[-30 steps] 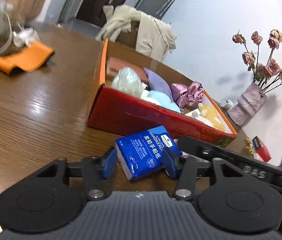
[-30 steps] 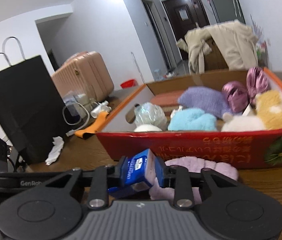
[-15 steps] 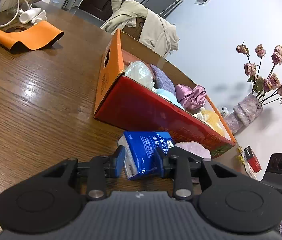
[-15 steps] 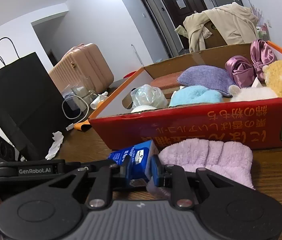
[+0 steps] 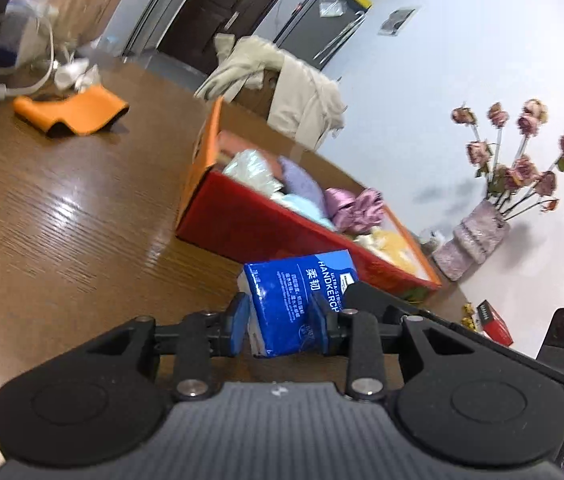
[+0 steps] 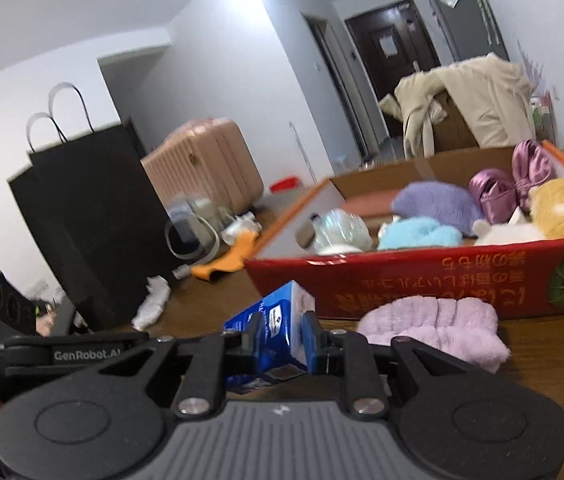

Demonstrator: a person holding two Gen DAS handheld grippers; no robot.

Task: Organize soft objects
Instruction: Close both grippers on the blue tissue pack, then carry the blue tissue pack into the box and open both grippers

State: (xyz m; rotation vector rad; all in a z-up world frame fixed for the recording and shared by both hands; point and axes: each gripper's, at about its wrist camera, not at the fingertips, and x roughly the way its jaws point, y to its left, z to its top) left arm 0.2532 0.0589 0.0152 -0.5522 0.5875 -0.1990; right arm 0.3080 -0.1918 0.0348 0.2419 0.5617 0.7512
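Observation:
A blue handkerchief tissue pack point(image 5: 298, 292) sits between the blue pads of my left gripper point(image 5: 280, 326), which is shut on it. My right gripper point(image 6: 282, 344) grips the same tissue pack point(image 6: 278, 312) from the other side, its pads pressed on the narrow faces. The pack hangs just in front of the long red cardboard box point(image 5: 250, 224), which holds several soft items: a light blue fluffy piece, a purple cushion, a pink satin bow and a yellow plush. A fluffy lilac cloth point(image 6: 434, 328) lies on the table against the red box point(image 6: 422, 280).
On the brown wooden table lie an orange cloth point(image 5: 74, 114), cables and a crumpled white tissue point(image 6: 154, 304). A vase of dried roses point(image 5: 474, 236) and a small red packet point(image 5: 494, 320) stand past the box. A black paper bag point(image 6: 82, 216) stands at the left.
The left jaws have narrowed onto the tissue pack, and the right jaws have tightened a little. Both grippers have shifted with the pack, which now sits slightly higher before the box.

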